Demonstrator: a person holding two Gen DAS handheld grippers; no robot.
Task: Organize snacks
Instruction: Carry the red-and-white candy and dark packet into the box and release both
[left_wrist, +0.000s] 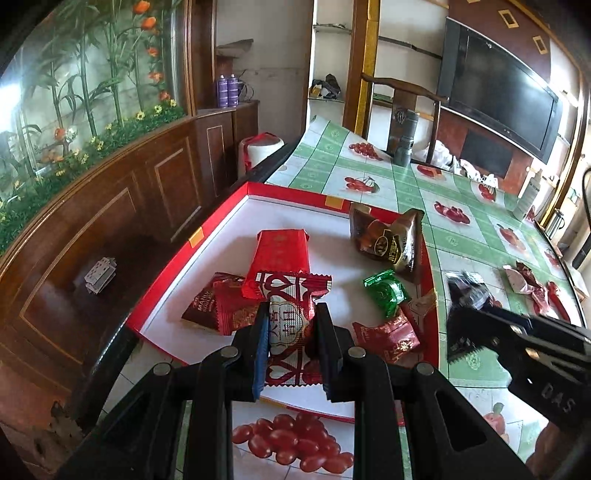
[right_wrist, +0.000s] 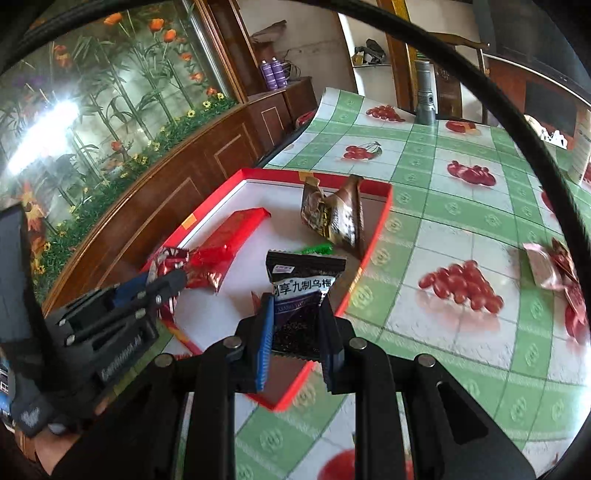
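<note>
The tray (left_wrist: 221, 218) sits at the left edge of the surface (left_wrist: 461, 243), with several snack packets inside. A tall packet (left_wrist: 388, 240) leans at its far right corner; a flat pack (left_wrist: 282, 254) lies near the middle. More packets (left_wrist: 532, 288) lie on the surface well to the right. A flashlight (left_wrist: 406, 136) stands at the far edge.
</note>
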